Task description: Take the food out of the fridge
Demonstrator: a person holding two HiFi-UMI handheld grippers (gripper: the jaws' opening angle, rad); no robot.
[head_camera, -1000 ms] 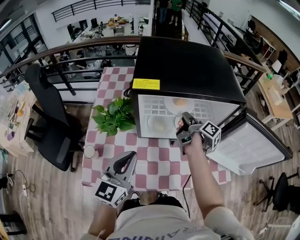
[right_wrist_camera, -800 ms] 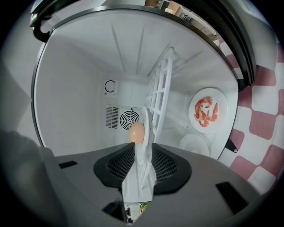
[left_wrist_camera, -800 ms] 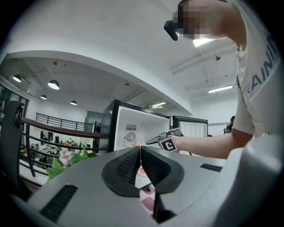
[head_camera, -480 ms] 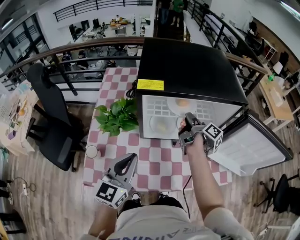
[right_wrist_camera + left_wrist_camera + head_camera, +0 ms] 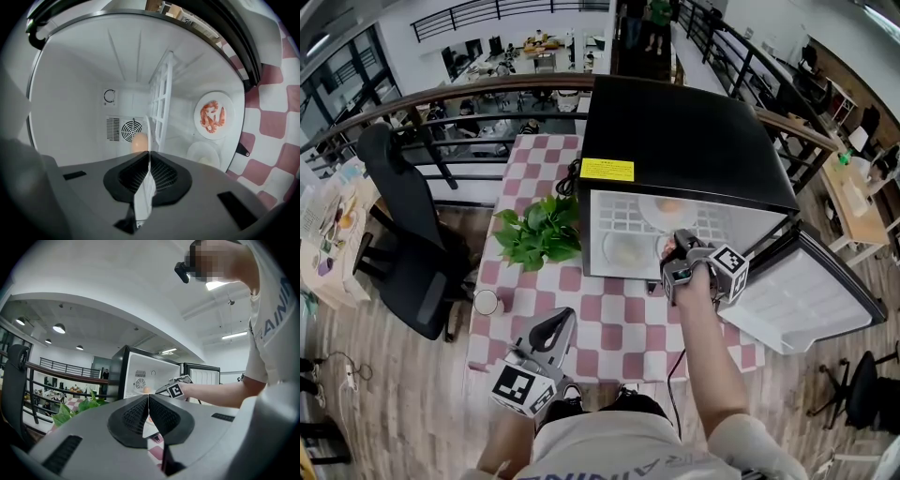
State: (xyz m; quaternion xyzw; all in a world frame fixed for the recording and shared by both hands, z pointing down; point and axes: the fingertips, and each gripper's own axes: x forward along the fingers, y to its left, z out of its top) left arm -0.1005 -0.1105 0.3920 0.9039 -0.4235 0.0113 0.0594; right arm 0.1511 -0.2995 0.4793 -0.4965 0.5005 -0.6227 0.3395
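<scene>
Plainly nearer, the right gripper (image 5: pixel 671 251), jaws just closed onto the rim of a plate (image 5: pixel 144 192), pointed into the fridge (image 5: pixel 684 141), the round orange food (image 5: pixel 138 142) lying ahead past its tips, while the closed, empty left gripper (image 5: pixel 148 404) hung well back.

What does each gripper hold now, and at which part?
The right gripper has just closed on the rim of a white plate, seen edge-on, inside the fridge. The left gripper is shut and holds nothing.

Surface finishes around you.
Your fridge (image 5: pixel 684 141) is glossy black outside, smooth white inside; the checked tablecloth (image 5: pixel 619 323) is matt fabric.
</scene>
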